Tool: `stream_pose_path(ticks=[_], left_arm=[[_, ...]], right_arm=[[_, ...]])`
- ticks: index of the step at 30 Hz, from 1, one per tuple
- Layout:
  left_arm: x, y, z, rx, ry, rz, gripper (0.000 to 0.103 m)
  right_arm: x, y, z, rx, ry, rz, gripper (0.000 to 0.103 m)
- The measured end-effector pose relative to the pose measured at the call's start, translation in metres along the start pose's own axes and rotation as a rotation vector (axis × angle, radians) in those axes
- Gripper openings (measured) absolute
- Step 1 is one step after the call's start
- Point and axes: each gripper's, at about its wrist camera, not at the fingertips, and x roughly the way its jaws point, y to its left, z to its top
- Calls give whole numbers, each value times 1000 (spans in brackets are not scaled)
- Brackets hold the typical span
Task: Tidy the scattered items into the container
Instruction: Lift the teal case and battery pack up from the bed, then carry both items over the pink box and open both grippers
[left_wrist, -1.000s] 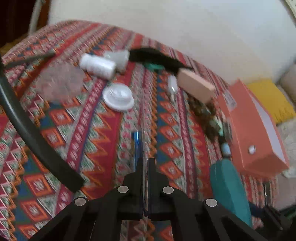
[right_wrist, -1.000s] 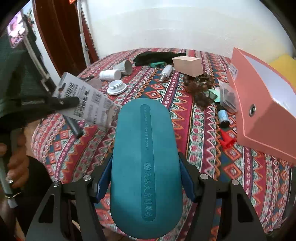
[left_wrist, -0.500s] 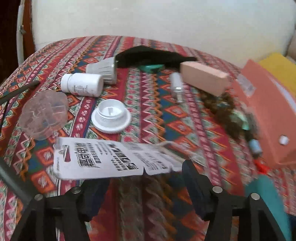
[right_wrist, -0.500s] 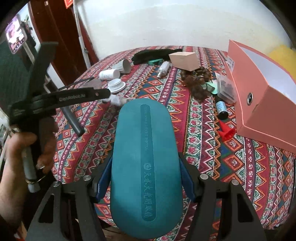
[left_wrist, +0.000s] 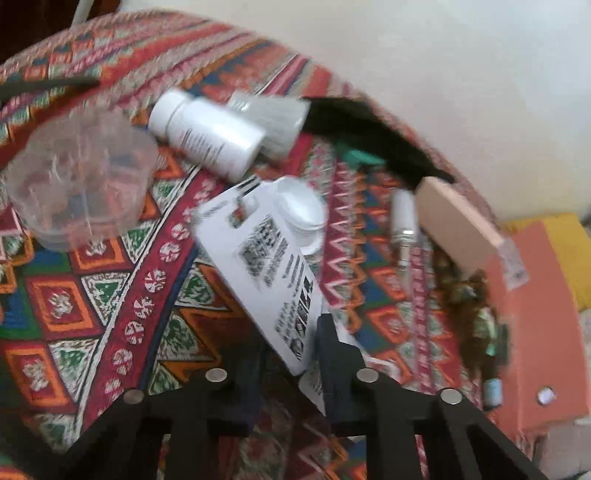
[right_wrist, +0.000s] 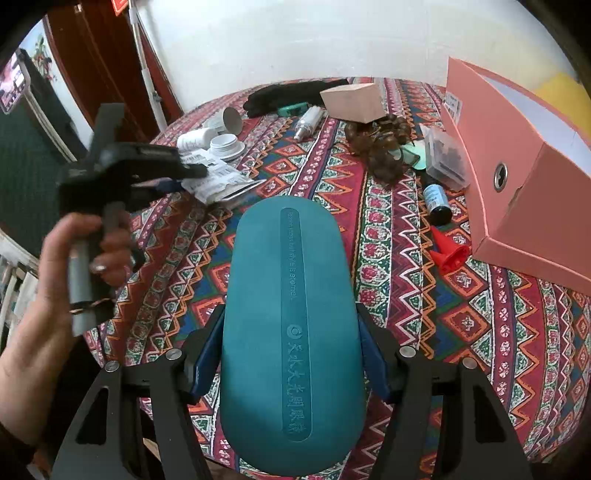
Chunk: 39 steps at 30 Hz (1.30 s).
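Note:
A white printed card packet lies tilted on the patterned cloth, its lower end between the fingers of my left gripper. Those jaws are closing, and cloth still shows between the left finger and the card. In the right wrist view a hand holds the left gripper over the same packet. My right gripper is shut on a teal oval case, held above the table's near edge. The salmon-pink open box stands at the right.
A white pill bottle, a clear cup, a white lid and a wooden block lie beyond the card. A brown hairpiece, a clear plastic box, a small blue bottle and a red cone sit beside the pink box.
The left gripper let the card drop from a shut grip, opened wide, sank toward the table and rolled; its jaws have narrowed around the card again. The right gripper keeps the teal case.

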Motion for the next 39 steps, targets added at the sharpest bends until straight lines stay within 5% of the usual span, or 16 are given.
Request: stream_pose_path(ticks=[10,18,29,39], left_arm=[[-95,-45,-42,246,-107,43,12],[-204,-68,-78,412,-238,8,12],[-409,-90,-140,605,-593,17,12],[-489,-110,-182,684,-753,18,12]], right_arm=[[-38,22,-9,-40,-70,8,68],[-102,44,-22,-71,-184,22,68],[-248,109,-33,-224,-551,128,68],[-354,166,-65,-366,-839,187,69]])
